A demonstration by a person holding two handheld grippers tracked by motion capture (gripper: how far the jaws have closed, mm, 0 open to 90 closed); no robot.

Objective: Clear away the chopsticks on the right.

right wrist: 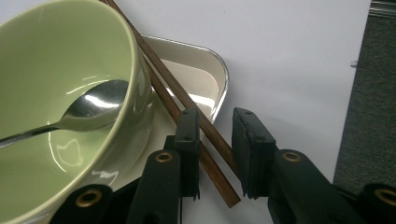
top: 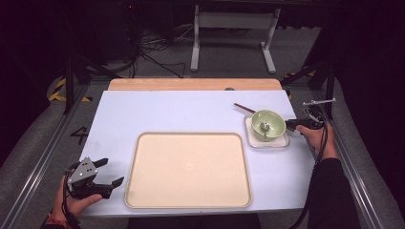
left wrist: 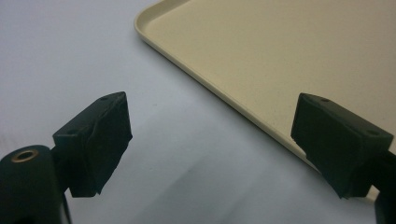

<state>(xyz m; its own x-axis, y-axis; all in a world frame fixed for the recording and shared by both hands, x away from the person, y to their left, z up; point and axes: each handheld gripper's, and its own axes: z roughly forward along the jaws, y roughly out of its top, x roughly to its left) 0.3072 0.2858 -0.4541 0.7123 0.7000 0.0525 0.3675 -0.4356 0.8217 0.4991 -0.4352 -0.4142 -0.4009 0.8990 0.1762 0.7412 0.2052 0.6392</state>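
The left gripper is parked at the near left corner of the white table, jaws spread wide with nothing in them, just beside the empty beige tray. Farther back on the right, the right gripper is seen with its jaws narrowed around a pair of brown chopsticks; whether the pads actually press on them can't be told. The chopsticks are leaned across a small white dish, right against a green bowl with a metal spoon inside.
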